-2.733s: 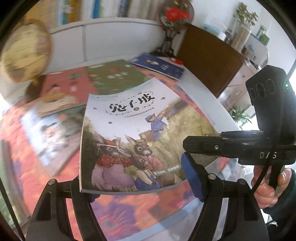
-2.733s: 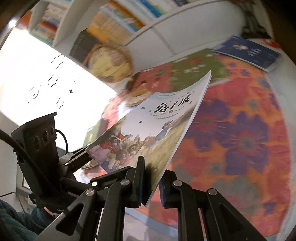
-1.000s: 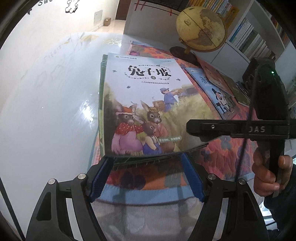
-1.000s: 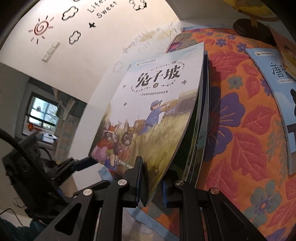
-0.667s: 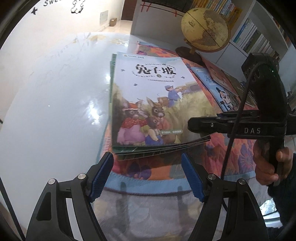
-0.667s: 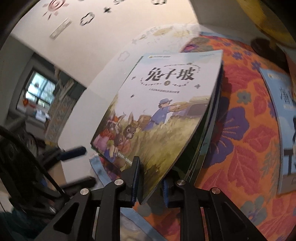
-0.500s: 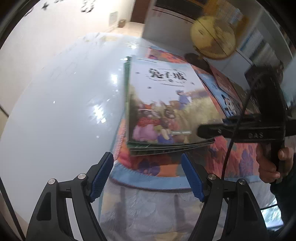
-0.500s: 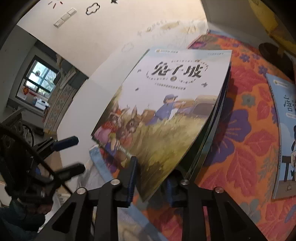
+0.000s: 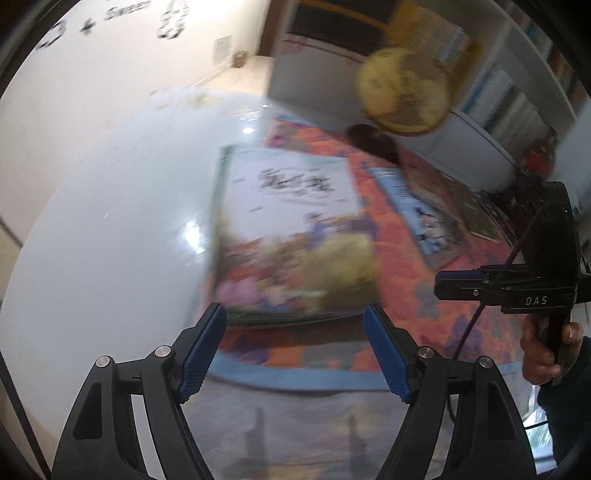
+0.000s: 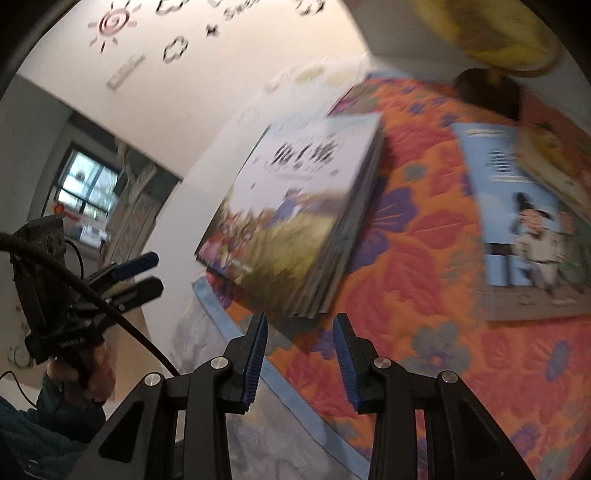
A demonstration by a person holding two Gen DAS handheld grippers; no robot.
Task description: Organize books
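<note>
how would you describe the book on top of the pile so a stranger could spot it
Find the orange flowered cloth, then the book pile at its left edge. The top book has a white upper cover with dark title characters above a grassy scene; the neighbouring book is blue and lies alone.

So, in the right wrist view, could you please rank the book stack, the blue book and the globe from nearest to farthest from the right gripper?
From the right gripper:
1. Book stack, just ahead.
2. Blue book, to the right.
3. Globe, far back, upper right.

Tablecloth (image 10: 424, 236) orange, purple-red floral (blue border); top book (image 10: 295, 206) white-green cover; neighbouring book (image 10: 517, 221) blue.
</note>
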